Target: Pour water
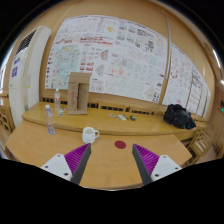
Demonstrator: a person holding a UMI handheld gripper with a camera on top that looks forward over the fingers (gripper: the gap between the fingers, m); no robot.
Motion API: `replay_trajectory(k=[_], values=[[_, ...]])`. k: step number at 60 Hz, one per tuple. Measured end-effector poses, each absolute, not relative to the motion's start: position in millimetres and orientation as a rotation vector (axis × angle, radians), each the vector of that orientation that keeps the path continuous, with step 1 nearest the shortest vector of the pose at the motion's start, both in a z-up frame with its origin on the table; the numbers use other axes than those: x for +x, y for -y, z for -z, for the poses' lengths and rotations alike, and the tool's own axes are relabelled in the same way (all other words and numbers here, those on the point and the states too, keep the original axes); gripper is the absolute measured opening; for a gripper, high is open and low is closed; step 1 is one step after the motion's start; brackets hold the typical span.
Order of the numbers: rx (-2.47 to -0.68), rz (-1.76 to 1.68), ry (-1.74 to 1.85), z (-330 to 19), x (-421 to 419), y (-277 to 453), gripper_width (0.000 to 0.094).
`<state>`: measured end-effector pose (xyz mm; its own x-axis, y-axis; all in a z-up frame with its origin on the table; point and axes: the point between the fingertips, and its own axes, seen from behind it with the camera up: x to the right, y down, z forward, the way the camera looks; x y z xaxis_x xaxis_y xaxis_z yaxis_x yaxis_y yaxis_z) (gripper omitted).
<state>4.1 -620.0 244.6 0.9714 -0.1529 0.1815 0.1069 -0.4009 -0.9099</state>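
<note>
Gripper (pixel 108 163) sits at bottom centre of the frame, fingers spread apart, nothing between them, purple pads (pixel 76 158) facing inward over bare wood. It hovers above the near table (pixel 105 170) and aims forward, so this reads as an approach pose before any grasp.

Task things: one white mug (pixel 90 134) stands upright at centre frame, slightly left, beyond the fingertips and well clear of them, handle to its right side. One clear bottle (pixel 50 121) stands upright in the left-middle of the frame, further off than the mug; probably the water source, though the contents can't be confirmed. Mug and bottle are apart, not touching. Mug out in the open on the table looks like the pour target; bottle set to the side leaves room to reach it.

Other counts: one small red round object (pixel 120 145) lies flat on the table right of the mug, maybe a cap or coaster, can't tell. One black bag (pixel 179 117) slumps on the far table at right-middle. One brown cardboard box (pixel 79 86) stands upright at upper left against the wall. Second slim bottle-like thing (pixel 57 99) near the box, unclear. Papers (pixel 115 45) cover the wall across the top.

Judgement: nothing held, pour not started; next step needs a grasp of the bottle.
</note>
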Motion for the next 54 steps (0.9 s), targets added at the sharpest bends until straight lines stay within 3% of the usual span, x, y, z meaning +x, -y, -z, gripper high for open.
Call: replay_trajectory(k=[9,21,32,43,54], values=[[-1.990,0.334,-0.042,-224,-7,621,0.0852],[-2.045,0.363,-0.088,-152,-63,622,0.0851],[-2.102,0.266,-0.080,-91,-162,605,0.0851],[-2.109,0.089,-0.064,-62,-274,530,0.0851],[-2.009,0.007,0.010,-60,-348,403,0.0854]])
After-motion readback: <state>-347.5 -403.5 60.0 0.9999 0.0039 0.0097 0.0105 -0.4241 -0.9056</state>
